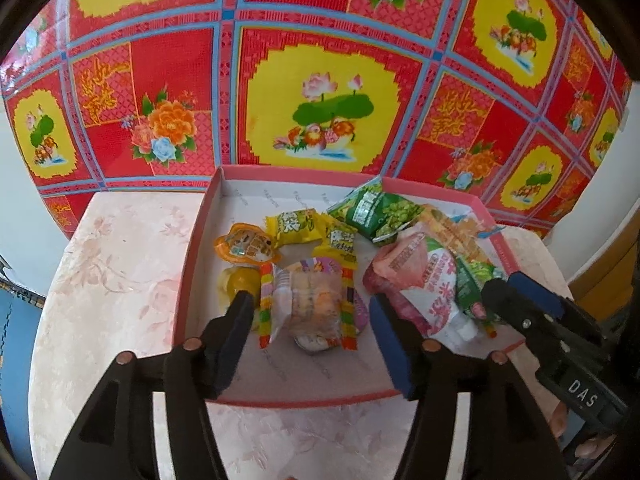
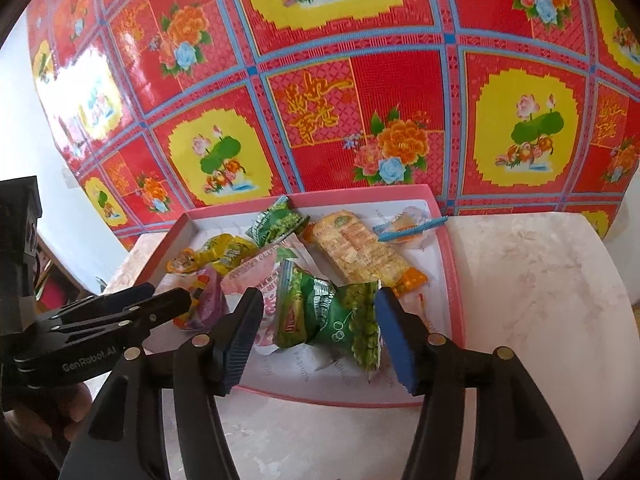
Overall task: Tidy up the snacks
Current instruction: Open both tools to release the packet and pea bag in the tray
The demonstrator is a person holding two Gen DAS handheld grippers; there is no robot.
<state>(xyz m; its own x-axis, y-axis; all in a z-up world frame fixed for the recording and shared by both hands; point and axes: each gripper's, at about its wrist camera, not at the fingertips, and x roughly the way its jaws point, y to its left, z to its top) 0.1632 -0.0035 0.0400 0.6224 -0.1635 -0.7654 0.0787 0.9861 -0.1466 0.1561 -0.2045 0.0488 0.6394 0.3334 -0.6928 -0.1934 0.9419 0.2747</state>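
A shallow pink-rimmed box (image 1: 191, 276) on the table holds a pile of snacks. My left gripper (image 1: 312, 316) is open over its near part. A clear-wrapped snack with rainbow-striped ends (image 1: 310, 304) lies on the box floor between the fingers, and the pads do not press it. An orange jelly cup (image 1: 246, 246), yellow packets (image 1: 302, 224) and a pink pouch (image 1: 420, 276) lie around it. My right gripper (image 2: 316, 316) is open astride a green packet (image 2: 336, 320) that rests on the pile. A long orange-beige packet (image 2: 360, 256) lies behind it.
The box (image 2: 454, 276) sits on a pale pink marbled table (image 1: 112, 280), with bare top to its left and right (image 2: 532, 280). Red patterned flooring (image 1: 320, 100) lies beyond the table edge. The right gripper (image 1: 508, 286) and left gripper (image 2: 168, 300) hang close together over the box.
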